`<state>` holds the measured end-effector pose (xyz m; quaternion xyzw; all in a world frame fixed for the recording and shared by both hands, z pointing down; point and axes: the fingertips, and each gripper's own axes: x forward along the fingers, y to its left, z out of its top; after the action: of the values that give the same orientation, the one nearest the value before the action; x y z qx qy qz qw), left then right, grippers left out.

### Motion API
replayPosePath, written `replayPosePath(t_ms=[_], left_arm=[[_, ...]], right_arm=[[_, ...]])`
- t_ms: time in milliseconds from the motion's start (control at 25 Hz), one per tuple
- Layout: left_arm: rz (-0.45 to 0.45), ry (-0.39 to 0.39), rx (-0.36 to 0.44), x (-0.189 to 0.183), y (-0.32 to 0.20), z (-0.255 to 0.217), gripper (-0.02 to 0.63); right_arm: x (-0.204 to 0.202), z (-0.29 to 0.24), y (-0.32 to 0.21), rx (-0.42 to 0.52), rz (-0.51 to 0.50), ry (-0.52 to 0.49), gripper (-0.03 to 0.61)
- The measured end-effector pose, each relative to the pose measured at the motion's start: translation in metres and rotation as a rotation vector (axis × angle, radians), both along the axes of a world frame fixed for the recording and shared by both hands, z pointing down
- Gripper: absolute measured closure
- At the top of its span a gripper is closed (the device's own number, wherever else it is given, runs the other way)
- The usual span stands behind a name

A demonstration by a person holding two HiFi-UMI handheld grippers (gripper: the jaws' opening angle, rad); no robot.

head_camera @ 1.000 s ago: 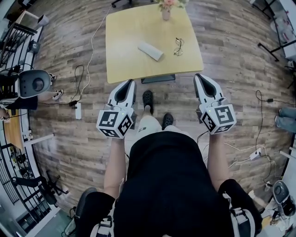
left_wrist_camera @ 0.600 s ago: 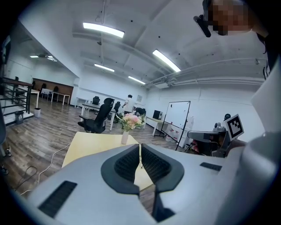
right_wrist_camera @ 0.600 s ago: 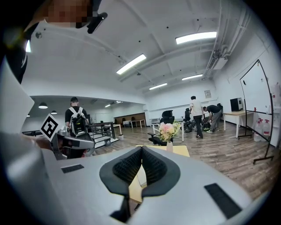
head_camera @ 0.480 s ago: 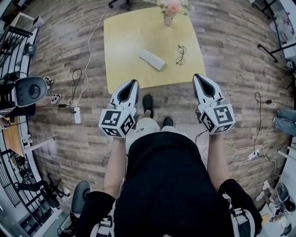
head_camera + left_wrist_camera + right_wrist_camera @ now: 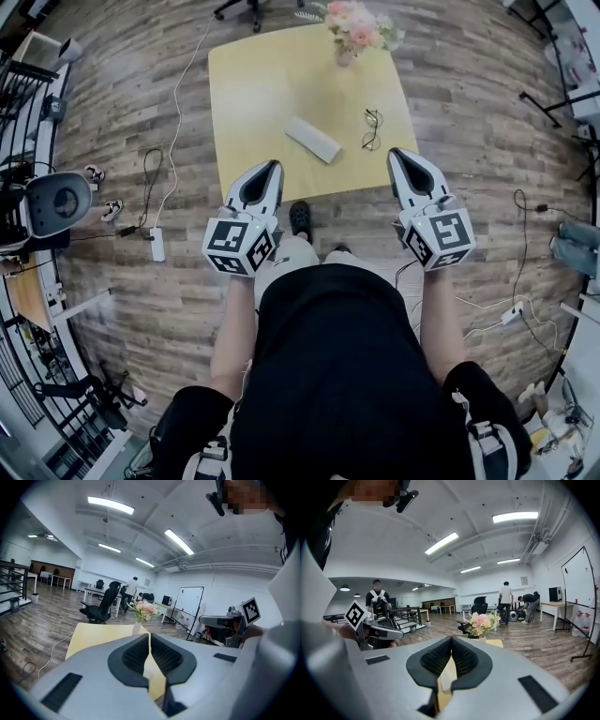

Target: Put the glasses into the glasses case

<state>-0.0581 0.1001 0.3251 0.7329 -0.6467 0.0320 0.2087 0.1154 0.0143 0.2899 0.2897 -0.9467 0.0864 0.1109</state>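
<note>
Both grippers have gone forward with us over the last second. The table [image 5: 253,103] sat further up the head view before, and now its near edge lies under both sets of tips. We also see more of the vase of flowers [image 5: 354,28] at the far edge than we did.

Left gripper [image 5: 269,169]: jaws together, pads meeting at the tip, nothing between them. It's over the near left part of the table.

Right gripper [image 5: 399,155]: same, jaws closed and empty. It's over the near right corner.

Glasses [image 5: 372,129] lie on the tabletop right of centre, just ahead of the right gripper and apart from it. We can't tell whether the arms are folded.

Glasses case [image 5: 312,140] lies near the middle of the table, set at a slant. It is left of the glasses, not touching them, and ahead of both grippers. The glasses are outside the case. We can't make out whether its lid is open.

Below the table edge one shoe [image 5: 300,217] shows on the wood floor [image 5: 469,103]. A power strip [image 5: 157,246] with a white cable lies on the floor left of the table, well apart from the grippers.
</note>
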Motion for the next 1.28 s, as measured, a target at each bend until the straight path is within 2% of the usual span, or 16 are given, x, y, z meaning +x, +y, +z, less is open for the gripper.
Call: replayPosePath(t_ms=[480,840,1280], left_arm=[[0.097,0.004,-0.07,-0.053,-0.046,0.029,0.583],[0.198,0.01,-0.089,-0.085,-0.073,0.053,0.583],[0.324,0.016,-0.166,-0.093,-0.09,0.094,0.583]], right_arm=[[-0.055,0.012,-0.034,-0.002,0.061,0.057,0.56],[-0.095,0.033,-0.043,0.002,0.113,0.136,0.56],[-0.126,0.059,-0.04,-0.019,0.144,0.24,0.548]])
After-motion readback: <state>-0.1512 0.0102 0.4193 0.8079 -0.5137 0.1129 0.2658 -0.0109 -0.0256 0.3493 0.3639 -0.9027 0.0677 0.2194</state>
